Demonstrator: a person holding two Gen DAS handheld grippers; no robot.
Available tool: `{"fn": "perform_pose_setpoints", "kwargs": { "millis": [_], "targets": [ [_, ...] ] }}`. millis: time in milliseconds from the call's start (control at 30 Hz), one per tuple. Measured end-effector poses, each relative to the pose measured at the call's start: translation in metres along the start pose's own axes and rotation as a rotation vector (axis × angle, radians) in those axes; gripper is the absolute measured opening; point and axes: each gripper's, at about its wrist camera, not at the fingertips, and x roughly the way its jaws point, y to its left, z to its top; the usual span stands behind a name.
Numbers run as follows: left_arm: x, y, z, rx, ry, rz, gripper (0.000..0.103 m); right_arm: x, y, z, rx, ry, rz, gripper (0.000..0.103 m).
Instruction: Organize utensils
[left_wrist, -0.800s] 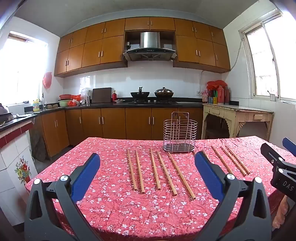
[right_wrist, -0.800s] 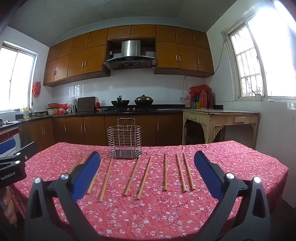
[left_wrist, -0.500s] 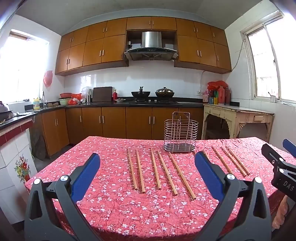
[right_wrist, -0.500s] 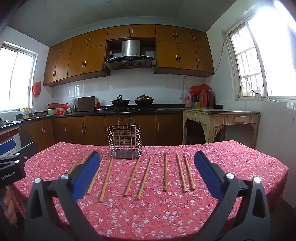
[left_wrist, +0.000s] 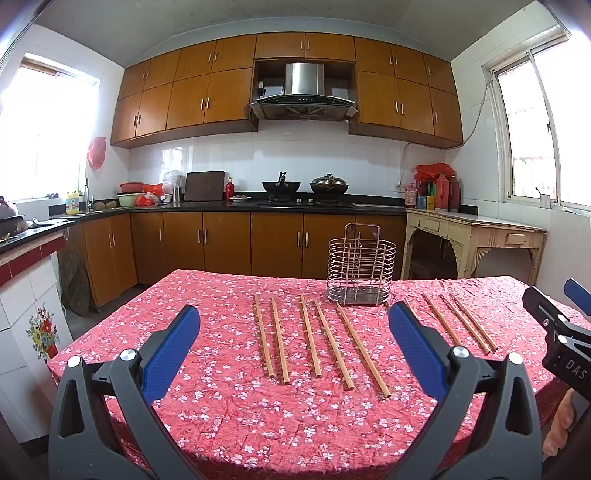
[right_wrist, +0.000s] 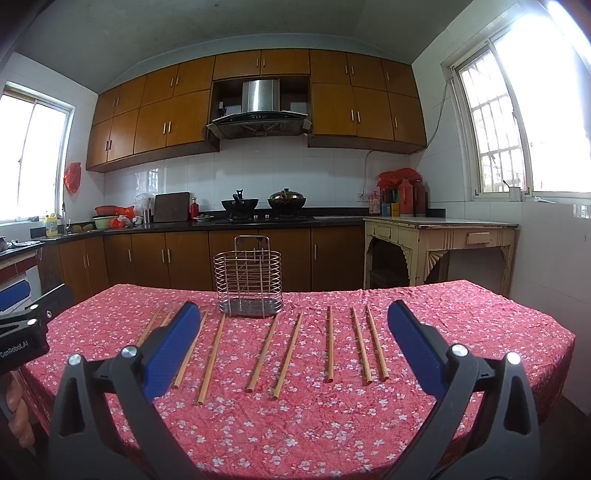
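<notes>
Several wooden chopsticks (left_wrist: 309, 335) lie side by side on the red flowered tablecloth (left_wrist: 221, 406); they also show in the right wrist view (right_wrist: 330, 343). A wire utensil basket (left_wrist: 360, 271) stands upright behind them, also in the right wrist view (right_wrist: 250, 278); I see nothing in it. My left gripper (left_wrist: 293, 347) is open and empty, held above the table's near edge. My right gripper (right_wrist: 291, 343) is open and empty, likewise short of the chopsticks. Each gripper appears at the edge of the other's view.
Brown kitchen cabinets and a black counter with two woks (left_wrist: 304, 186) run along the back wall. A cream side table (left_wrist: 476, 236) stands at the right under a window. A tiled counter (left_wrist: 26, 280) is at the left.
The left wrist view has shifted very slightly. Both grippers stay open and the chopsticks and basket have not moved.
</notes>
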Motion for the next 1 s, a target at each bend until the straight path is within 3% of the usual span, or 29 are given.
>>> {"fn": "perform_pose_setpoints", "kwargs": {
  "millis": [1000],
  "targets": [
    [0.0011,-0.0020,-0.0003,-0.004,0.005,-0.002,0.101,0.0038,0.0012,-0.0027,0.006,0.000,0.000,0.099]
  ]
}}
